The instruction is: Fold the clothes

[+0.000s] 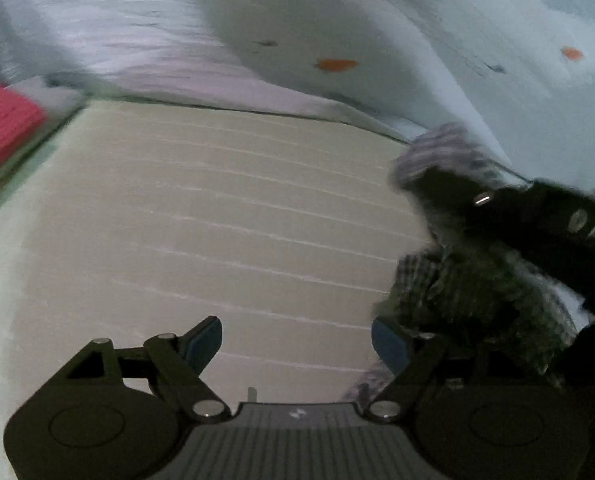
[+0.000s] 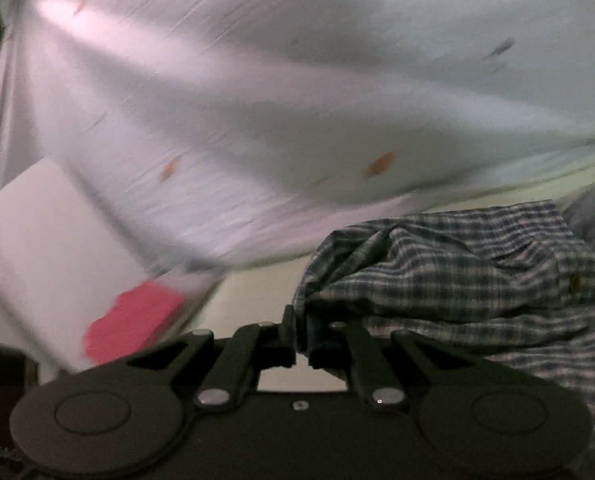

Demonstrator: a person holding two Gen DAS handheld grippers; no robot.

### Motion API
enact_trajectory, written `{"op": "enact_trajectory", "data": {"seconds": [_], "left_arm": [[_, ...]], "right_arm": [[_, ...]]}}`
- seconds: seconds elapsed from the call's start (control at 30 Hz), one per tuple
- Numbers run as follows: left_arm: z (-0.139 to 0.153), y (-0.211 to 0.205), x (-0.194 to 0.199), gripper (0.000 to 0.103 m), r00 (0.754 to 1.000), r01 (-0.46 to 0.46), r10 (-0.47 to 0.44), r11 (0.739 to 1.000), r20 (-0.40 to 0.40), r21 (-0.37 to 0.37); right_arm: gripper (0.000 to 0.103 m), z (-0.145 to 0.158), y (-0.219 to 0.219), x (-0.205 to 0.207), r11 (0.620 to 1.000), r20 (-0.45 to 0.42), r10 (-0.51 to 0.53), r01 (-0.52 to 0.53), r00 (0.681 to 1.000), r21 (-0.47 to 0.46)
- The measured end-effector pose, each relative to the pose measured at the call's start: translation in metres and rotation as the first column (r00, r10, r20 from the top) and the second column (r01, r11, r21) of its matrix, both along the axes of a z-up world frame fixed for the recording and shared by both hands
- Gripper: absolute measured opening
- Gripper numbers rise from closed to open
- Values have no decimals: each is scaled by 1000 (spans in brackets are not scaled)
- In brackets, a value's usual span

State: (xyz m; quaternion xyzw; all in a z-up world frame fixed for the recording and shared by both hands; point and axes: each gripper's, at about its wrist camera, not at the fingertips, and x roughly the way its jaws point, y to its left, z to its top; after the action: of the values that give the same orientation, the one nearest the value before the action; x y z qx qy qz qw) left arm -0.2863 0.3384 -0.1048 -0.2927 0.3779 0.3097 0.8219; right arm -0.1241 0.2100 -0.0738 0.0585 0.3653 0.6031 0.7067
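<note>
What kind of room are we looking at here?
Probably a bedroom. A cream quilted mattress serves as the work surface, a pale sheet with orange specks hangs behind it, and a crumpled plaid shirt lies on it, pinched by the right gripper.

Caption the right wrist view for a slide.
Right gripper shut on bunched plaid shirt above a pale mat.
</note>
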Motion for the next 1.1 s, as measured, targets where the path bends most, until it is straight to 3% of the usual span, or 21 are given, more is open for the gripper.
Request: {"op": "enact_trajectory", "data": {"seconds": [0.07,0.1,0.13,0.17,0.2,0.33,0.47,0.67,0.83,0.9,0.97,1.0,1.03,1.1], "left_arm": [[-1,11,-17,88,999,-40,40,999,10,-17],[-2,15,-22,88,998,-53,54,998,14,-29],[-4,19,-28,88,998,-67,68,997,19,-41],[-5,23,-33,88,996,-80,82,995,23,-53],[-7,27,-38,88,995,-94,96,993,27,-65],[-16,34,-36,88,992,-102,110,986,54,-132],[-30,37,-15,88,994,-56,74,976,81,-208],[-52,35,27,88,991,2,43,945,131,-327],[-72,37,63,88,980,11,83,885,181,-465],[-78,37,73,76,978,-8,108,874,179,-486],[-78,38,78,29,981,-32,117,883,153,-468],[-77,39,77,15,982,-47,123,892,141,-450],[-74,41,75,8,982,-62,133,899,136,-433],[-65,48,62,5,972,-98,174,913,160,-396]], "right_arm": [[10,-7,14,-16,999,-19,29,-30,999,-30],[20,-8,15,-19,999,-14,25,-26,1000,-41],[30,-7,15,-21,999,-7,17,-17,1000,-50],[54,-7,14,-22,998,0,9,-9,1000,-58],[66,-5,11,-21,998,6,-11,11,1000,-59],[77,4,-13,0,992,16,-115,116,993,-47],[84,8,-57,37,959,5,-280,280,960,-38],[88,-7,-138,83,852,9,-516,514,857,-103],[88,-31,-185,110,755,-26,-641,624,767,-200],[89,-37,-197,116,729,-39,-670,648,741,-222],[89,-42,-202,119,714,-36,-685,660,728,-234],[89,-42,-203,121,709,-32,-689,664,724,-238],[89,-42,-204,122,705,-27,-692,667,722,-241],[89,-42,-204,123,699,-21,-696,670,718,-248]]}}
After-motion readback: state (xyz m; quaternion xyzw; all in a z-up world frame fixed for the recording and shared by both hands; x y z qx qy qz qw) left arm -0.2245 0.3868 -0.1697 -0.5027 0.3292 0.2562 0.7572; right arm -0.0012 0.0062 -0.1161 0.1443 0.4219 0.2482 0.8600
